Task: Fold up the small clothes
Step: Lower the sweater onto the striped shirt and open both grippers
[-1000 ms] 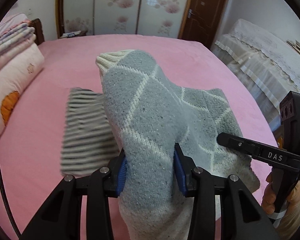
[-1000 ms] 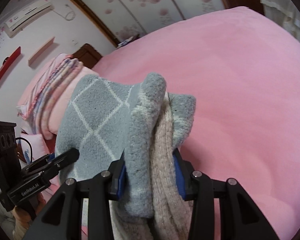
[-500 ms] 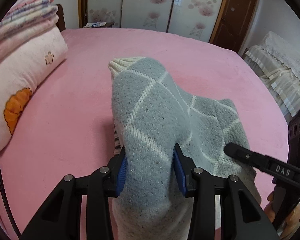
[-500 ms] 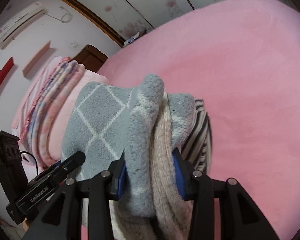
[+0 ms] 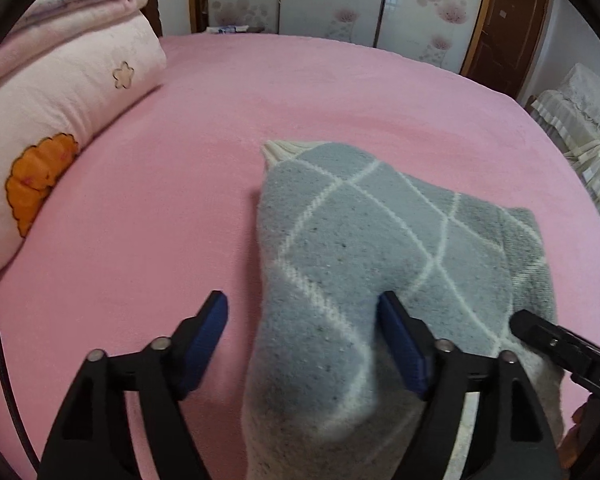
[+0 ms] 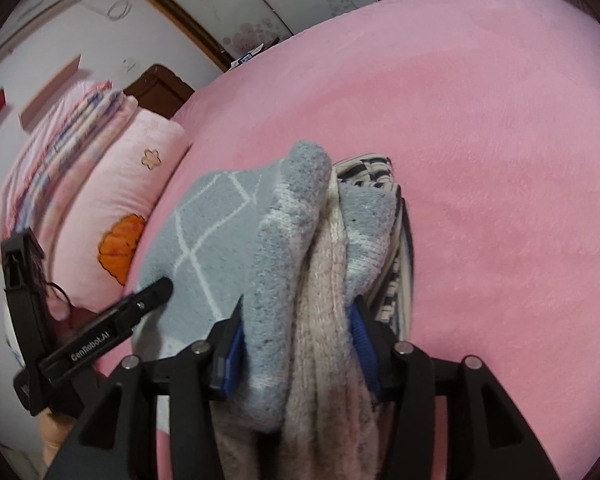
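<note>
On the pink bed [image 5: 260,128]: 1 folded grey sock [image 5: 364,248], laid atop striped cloth [image 6: 392,280] for stacking. Left tool [image 5: 302,340] spread, opening, released; right tool [image 6: 296,344] opening, pads apparently touching the fold.

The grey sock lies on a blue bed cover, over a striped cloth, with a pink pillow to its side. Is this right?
Not quite: the bed cover is pink, not blue, as the left wrist view shows. The rest holds: the grey sock lies over a striped cloth, seen in the right wrist view, with a pink pillow to its side.
</note>
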`<state>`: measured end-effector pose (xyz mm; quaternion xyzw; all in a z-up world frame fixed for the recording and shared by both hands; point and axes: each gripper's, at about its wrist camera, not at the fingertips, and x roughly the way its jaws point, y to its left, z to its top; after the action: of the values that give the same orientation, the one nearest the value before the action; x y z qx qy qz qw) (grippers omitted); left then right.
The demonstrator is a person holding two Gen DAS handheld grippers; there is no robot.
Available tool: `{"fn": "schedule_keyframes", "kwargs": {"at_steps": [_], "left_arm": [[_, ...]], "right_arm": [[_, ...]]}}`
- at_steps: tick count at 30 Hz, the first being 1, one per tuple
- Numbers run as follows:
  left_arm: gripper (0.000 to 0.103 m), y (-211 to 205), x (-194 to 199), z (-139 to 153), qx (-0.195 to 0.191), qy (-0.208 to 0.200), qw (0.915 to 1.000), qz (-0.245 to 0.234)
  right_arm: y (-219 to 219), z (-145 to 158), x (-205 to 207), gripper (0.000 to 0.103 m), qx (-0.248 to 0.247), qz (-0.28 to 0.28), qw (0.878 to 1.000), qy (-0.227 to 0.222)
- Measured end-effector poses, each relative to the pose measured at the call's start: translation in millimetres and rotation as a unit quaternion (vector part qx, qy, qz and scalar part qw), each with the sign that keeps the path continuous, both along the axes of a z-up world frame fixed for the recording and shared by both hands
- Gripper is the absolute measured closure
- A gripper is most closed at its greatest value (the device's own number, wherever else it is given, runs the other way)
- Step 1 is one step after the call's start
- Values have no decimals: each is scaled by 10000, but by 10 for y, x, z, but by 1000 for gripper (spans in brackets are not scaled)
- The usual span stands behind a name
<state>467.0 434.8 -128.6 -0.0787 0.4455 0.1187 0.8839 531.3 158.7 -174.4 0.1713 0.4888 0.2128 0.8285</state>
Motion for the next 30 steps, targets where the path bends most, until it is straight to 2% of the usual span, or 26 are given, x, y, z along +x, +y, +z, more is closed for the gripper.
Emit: {"fn": "schedule_keyframes", "kwargs": {"at_steps": [1,5,9,15,21,30], "left_arm": [[18,-2,-11,-20,32,-26,10000,37],[5,35,-94,-115,20,-185,9993,319],[4,14,-108,-105,129,-226,9986,466],[3,-212,-236,66,520,-131,9963,676],[1,-528,-508,296,164,-213,9977,629],[1,-1259,-1100,750,-13,-345,9988,343]], "right_arm": [[-26,-4,-8,46,-80,19,10000,-51],[-45,-13,-72,40,-504,164,9979,-373],[-13,46,-56,38,-673,208,9965,-459],[-17,294,-187,38,-991,227,9919,-766],[-209,569,-410,37,-1058,136,9911,-799],[-835,1050,-1110,36,-1143,-83,9902,-792]]}}
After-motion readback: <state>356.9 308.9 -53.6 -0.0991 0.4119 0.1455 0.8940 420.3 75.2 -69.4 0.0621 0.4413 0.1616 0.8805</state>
